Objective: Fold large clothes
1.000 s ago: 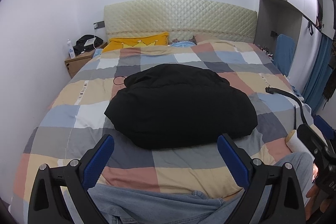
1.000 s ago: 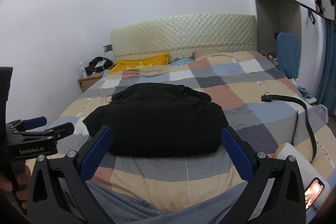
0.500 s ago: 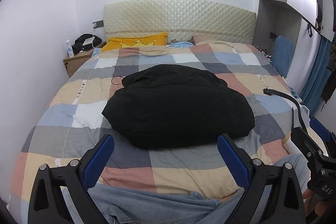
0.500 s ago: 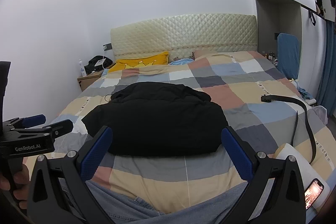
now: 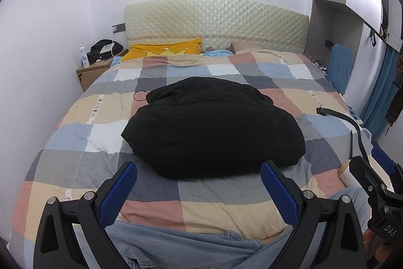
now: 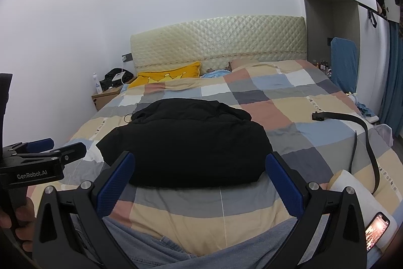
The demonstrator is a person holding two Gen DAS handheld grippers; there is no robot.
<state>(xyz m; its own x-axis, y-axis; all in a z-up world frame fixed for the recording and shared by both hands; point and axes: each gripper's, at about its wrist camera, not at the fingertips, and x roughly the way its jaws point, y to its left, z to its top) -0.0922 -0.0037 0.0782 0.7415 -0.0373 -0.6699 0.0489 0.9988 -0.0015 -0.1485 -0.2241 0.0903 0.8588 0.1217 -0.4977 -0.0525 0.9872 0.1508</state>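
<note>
A black puffy jacket [image 5: 211, 127] [image 6: 186, 143] lies folded into a compact bundle in the middle of the checked bedspread [image 5: 75, 117] [image 6: 314, 132]. My left gripper [image 5: 199, 183] hangs open just short of the bundle's near edge, nothing between its blue pads. My right gripper [image 6: 200, 173] is open too, its fingertips framing the jacket's near edge without touching it. In the right wrist view the left gripper [image 6: 40, 150] shows at the left edge. In the left wrist view the right gripper [image 5: 377, 173] shows at the far right.
A black belt [image 6: 362, 132] [image 5: 352, 127] curls on the bed's right side. A phone [image 6: 376, 227] lies on a white roll near the right corner. Yellow pillow [image 5: 163, 51] and nightstand [image 5: 94, 72] at the head. A person's jeans [image 5: 176, 246] fill the bottom.
Both grippers have drifted slightly, so the jacket sits a little lower and nearer in view. The jacket itself has not moved and both grippers stay open.
</note>
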